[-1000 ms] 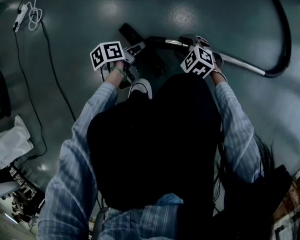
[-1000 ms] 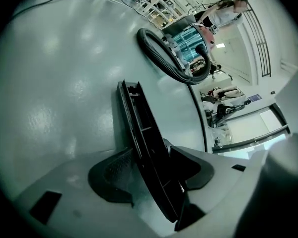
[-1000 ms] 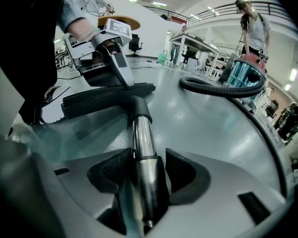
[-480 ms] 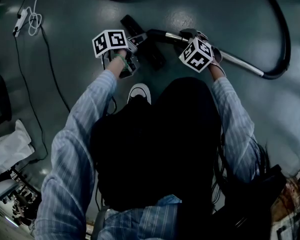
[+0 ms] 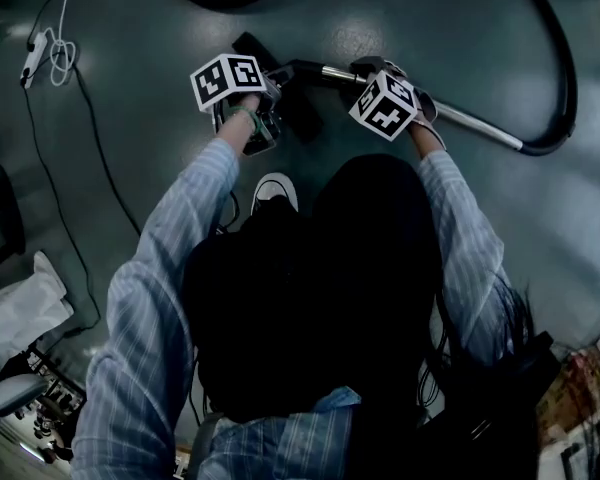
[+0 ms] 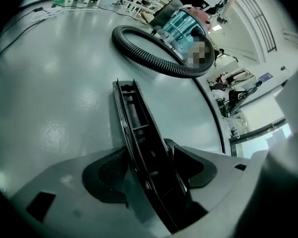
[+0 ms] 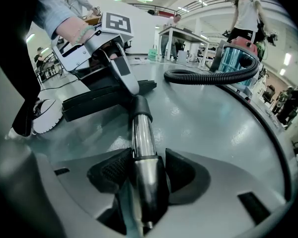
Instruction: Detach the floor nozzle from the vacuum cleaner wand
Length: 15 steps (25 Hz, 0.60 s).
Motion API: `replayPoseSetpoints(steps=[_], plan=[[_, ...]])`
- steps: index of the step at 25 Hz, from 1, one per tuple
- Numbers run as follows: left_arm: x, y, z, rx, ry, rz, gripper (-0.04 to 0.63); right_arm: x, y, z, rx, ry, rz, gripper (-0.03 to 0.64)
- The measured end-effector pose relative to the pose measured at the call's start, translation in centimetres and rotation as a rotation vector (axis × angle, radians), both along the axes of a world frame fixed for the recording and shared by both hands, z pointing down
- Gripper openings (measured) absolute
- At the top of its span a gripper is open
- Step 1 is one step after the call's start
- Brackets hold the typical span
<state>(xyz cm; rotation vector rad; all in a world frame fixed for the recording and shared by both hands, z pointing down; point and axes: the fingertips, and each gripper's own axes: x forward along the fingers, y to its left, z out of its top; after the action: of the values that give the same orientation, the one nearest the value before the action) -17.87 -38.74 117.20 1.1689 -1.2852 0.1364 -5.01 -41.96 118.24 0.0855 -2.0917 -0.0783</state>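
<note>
Not detached yet, I judge: floor nozzle [image 6: 139, 133] sits on floor [image 5: 430, 28] at 12 o'clock, still joined to wand [image 7: 143, 143] trailing toward 3 o'clock; right gripper [image 7: 146, 171] pinches wand, left gripper [image 6: 149, 168] has jaws opening astride nozzle.

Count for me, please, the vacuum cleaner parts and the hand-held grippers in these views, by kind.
floor nozzle: 1
wand: 1
hose: 1
vacuum canister: 1
hand-held grippers: 2, the left hand-held gripper with jaws opening round the floor nozzle, the right hand-held gripper shut on the wand
total: 6
</note>
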Motion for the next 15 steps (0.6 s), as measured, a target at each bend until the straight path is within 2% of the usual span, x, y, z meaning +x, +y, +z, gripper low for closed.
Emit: replayPoseSetpoints(steps=[2,5,8,10,12,13,15], plan=[[0.0,0.1,0.0,0.013,0.031,-0.035,0.281,0.0,0.1,-0.1,-0.005,0.002,-0.002,0.221],[-0.1,0.3,-0.1,0.088,0.09,-0.078,0.281,-0.1,0.3,-0.2,-0.005,0.004,-0.004,0.221],[-0.1,0.1,-0.1,0.152,0.093,-0.108,0.281,0.1,0.0,0.0,0.0,0.002,-0.004,0.221],[-0.1,0.1,0.0,0.163,0.083,-0.105,0.279,0.2,0.1,0.1,0.013,-0.005,-0.008,0.221],[-0.1,0.1,-0.1,0.164,0.05,-0.068,0.279,0.3,0.3,0.1,0.031,-0.01,-0.013,0.219],[-0.5,0.0,-0.3,0.169,0.004,-0.033,0.277,0.3,0.3,0.1,0.036,-0.011,-0.014,0.218],[-2.6,0.0,-0.8,0.181,-0.148,0.054,0.27,0.3,0.3,0.0,0.037,-0.011,-0.016,0.217]])
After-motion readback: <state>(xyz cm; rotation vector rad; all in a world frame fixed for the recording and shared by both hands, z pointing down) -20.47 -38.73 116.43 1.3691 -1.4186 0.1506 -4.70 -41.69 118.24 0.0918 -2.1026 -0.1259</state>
